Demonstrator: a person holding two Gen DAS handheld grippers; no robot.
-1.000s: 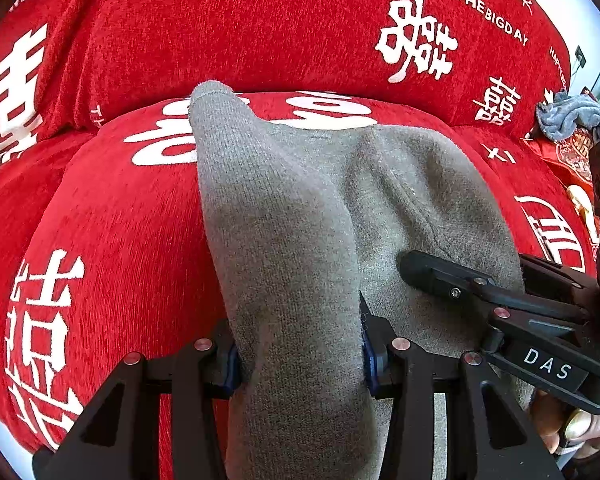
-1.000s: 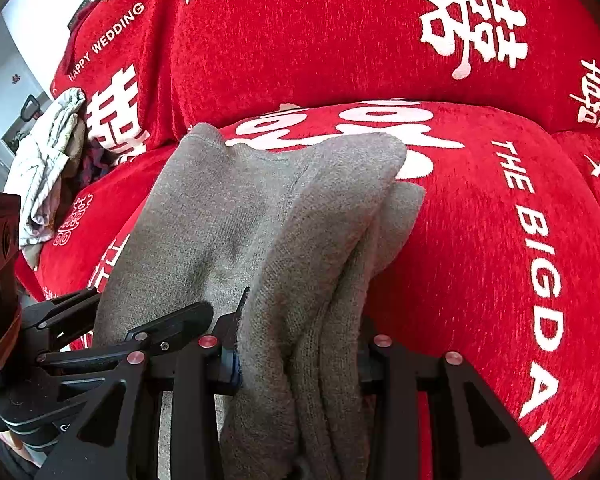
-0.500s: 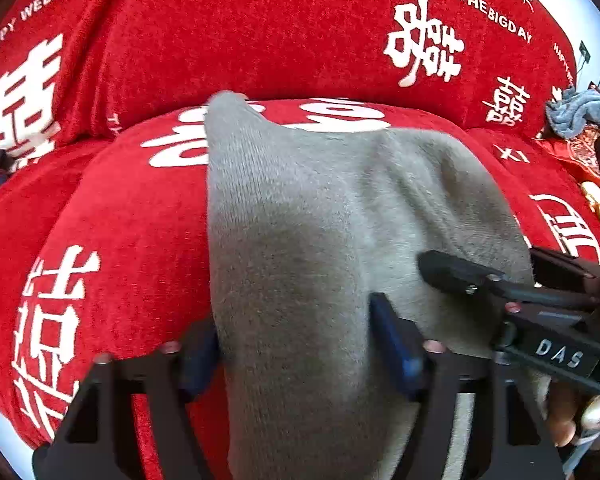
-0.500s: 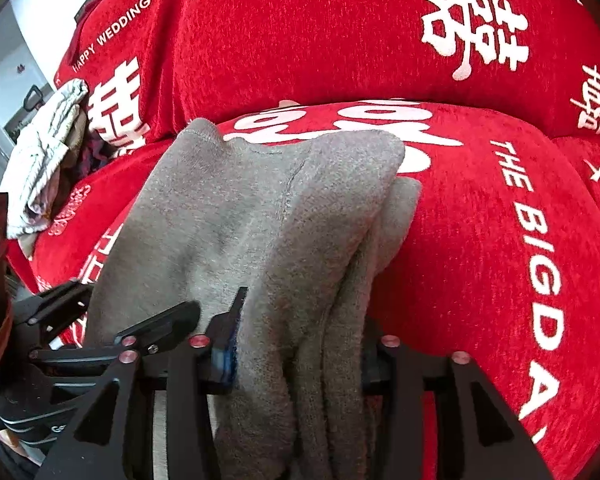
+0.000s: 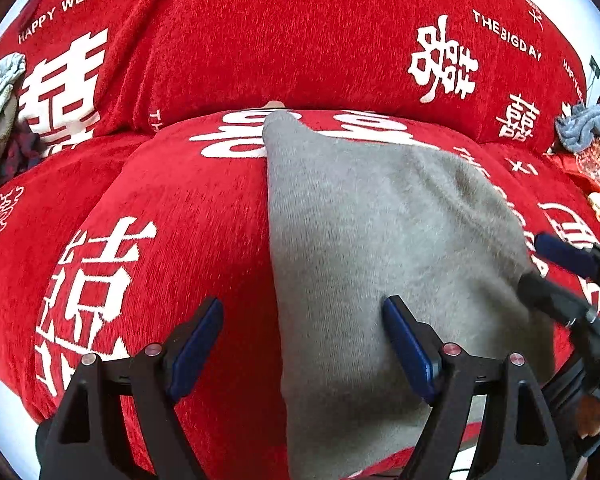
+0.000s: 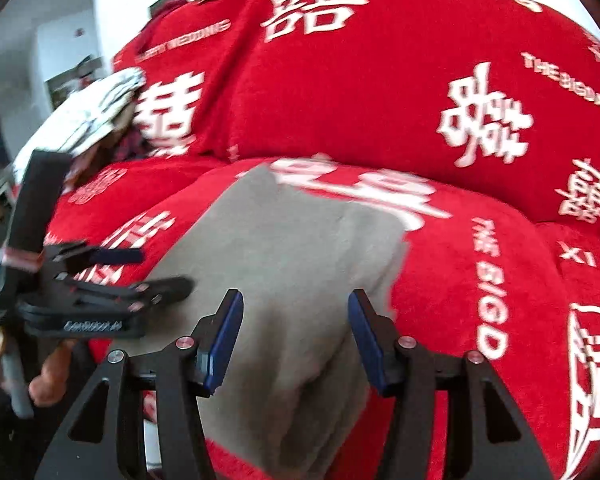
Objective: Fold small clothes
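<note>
The grey knitted fleece garment point(image 5: 380, 248) lies folded on the seat cushion of the red sofa cover printed with white characters and lettering point(image 5: 172, 216), its near edge hanging over the cushion front. In the right wrist view it shows as a compact, layered rectangle with stacked edges along its right side, which suggests at least one fold is complete on this piece.

The left gripper point(image 5: 304, 344) has just been opening; its blue-padded fingers point(image 5: 196, 340) stand wide apart, one over bare red cover, the other over the grey cloth, neither pressing on it. The right gripper point(image 6: 296, 336) has likewise just been opening; its fingers point(image 6: 224, 336) stand either side of the garment's near edge with visible gaps, so the cloth lies between them but is not gripped. Both releases appear done.

Judgement: this item is at or near its finished fold; whether a further fold is intended cannot be told. A pale crumpled cloth heap point(image 6: 92, 116) sits at the sofa's left end and a blue-grey bundled cloth point(image 5: 584, 128) at the right end. These appear unfolded, so further pieces probably remain.
</note>
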